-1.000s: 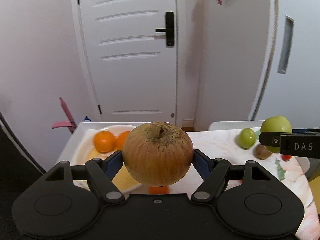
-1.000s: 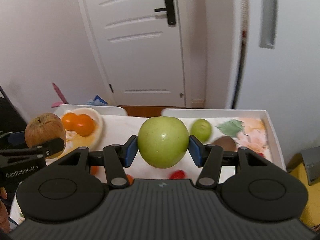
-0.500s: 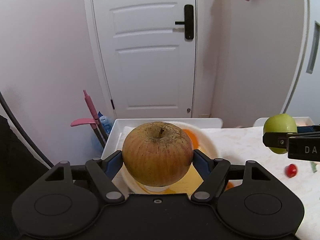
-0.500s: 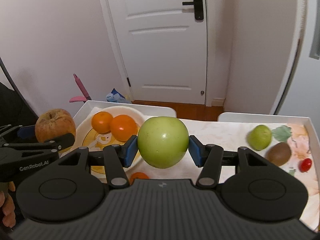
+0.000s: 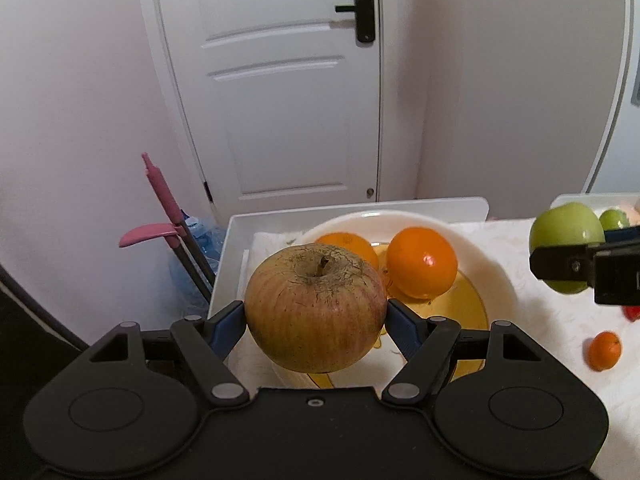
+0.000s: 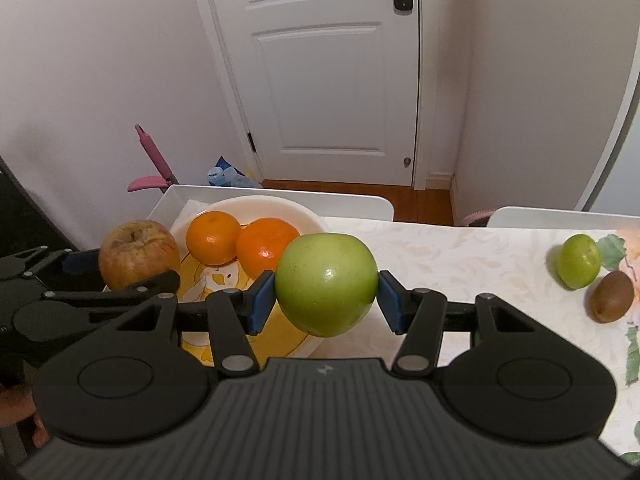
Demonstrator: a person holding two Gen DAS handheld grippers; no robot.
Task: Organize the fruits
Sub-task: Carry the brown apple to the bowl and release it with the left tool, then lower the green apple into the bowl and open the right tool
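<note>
My left gripper (image 5: pixel 316 320) is shut on a russet brown apple (image 5: pixel 315 314) and holds it over the near left rim of a white bowl (image 5: pixel 496 276). The bowl holds two oranges (image 5: pixel 422 262). My right gripper (image 6: pixel 326 296) is shut on a green apple (image 6: pixel 326 290) above the bowl's right rim (image 6: pixel 312 216). The brown apple (image 6: pixel 138 254) and left gripper also show in the right wrist view at the left. The green apple (image 5: pixel 566 246) shows in the left wrist view at the right.
On the patterned tablecloth (image 6: pixel 460 256) lie a small green fruit (image 6: pixel 579 261) and a kiwi (image 6: pixel 612 297) at the right. A small orange (image 5: pixel 604 350) and a red fruit (image 5: pixel 632 312) lie right of the bowl. A pink-handled tool (image 5: pixel 164 208) leans beyond the table's left edge. A white door (image 6: pixel 340 64) stands behind.
Both grippers have moved left with their apples, from over the middle of the table to the bowl, and now sit lower over it.
</note>
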